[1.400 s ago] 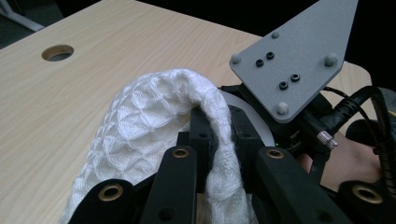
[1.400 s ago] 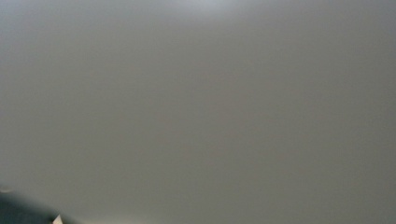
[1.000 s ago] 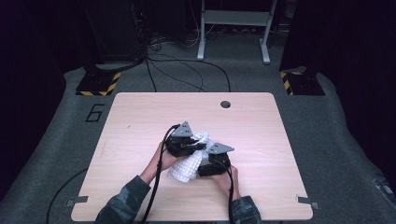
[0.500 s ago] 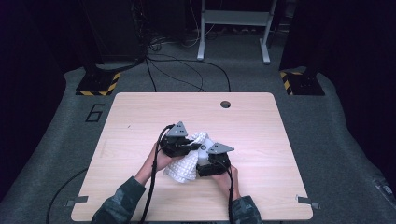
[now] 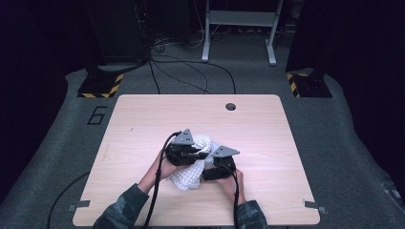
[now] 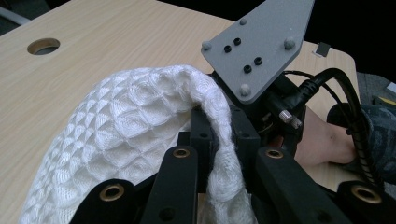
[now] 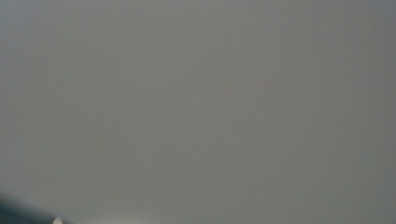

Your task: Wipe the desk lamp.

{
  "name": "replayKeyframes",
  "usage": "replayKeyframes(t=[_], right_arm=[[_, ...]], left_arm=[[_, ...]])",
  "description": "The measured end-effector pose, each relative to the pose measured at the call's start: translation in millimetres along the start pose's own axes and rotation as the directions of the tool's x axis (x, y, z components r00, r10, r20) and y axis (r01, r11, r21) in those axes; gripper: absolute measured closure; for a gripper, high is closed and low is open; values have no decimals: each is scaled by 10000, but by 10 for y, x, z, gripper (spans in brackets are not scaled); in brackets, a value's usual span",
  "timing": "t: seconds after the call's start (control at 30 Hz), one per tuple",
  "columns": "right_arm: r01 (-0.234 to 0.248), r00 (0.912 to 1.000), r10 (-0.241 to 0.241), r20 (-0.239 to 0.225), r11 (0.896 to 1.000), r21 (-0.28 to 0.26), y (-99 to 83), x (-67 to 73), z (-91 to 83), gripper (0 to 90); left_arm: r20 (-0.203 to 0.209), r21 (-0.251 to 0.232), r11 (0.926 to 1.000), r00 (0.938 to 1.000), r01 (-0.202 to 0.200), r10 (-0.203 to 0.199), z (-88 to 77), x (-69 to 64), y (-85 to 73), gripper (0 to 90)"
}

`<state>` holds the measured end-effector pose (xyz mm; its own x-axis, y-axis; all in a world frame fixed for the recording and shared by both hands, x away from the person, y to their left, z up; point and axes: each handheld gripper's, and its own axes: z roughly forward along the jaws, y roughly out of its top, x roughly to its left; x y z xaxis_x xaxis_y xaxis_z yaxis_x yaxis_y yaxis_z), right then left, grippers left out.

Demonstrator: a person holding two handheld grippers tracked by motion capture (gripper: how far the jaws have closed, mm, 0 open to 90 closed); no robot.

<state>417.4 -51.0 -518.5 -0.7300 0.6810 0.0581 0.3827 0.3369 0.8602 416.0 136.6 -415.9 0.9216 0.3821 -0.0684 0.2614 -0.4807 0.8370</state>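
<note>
A white waffle-weave towel (image 5: 188, 176) lies bunched on the wooden table (image 5: 143, 124), near its front middle. My left gripper (image 5: 187, 153) is at the towel's upper left. In the left gripper view, the left gripper (image 6: 222, 140) is shut on a raised fold of the towel (image 6: 140, 121). My right gripper (image 5: 216, 167) presses against the towel's right side, and its grey plate (image 6: 261, 42) shows close behind the fold. The towel hides its jaws. The right gripper view is a blank grey blur.
A round cable hole (image 5: 230, 106) sits near the table's far edge. Black cables (image 5: 155, 191) trail from both grippers toward the front edge. The person's hands and sleeves (image 5: 119, 212) come in at the bottom. Metal brackets (image 5: 313, 206) mark the front corners.
My left gripper has edged slightly left and toward the front with the towel fold in it. The right gripper has stayed in place.
</note>
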Motion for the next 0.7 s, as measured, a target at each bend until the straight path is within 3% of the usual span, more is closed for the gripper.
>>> replayKeyframes(t=[0.47,0.7], right_arm=[[114,9999,-114,34,9999,0,-2,0,0,60],[-101,9999,101,28,9999,9,-13,3,-4,53]], left_arm=[[-258,50,10000,9997,29,-27,75,75,43,829],[-238,-67,9999,9997,88,-89,78,78,31,830]])
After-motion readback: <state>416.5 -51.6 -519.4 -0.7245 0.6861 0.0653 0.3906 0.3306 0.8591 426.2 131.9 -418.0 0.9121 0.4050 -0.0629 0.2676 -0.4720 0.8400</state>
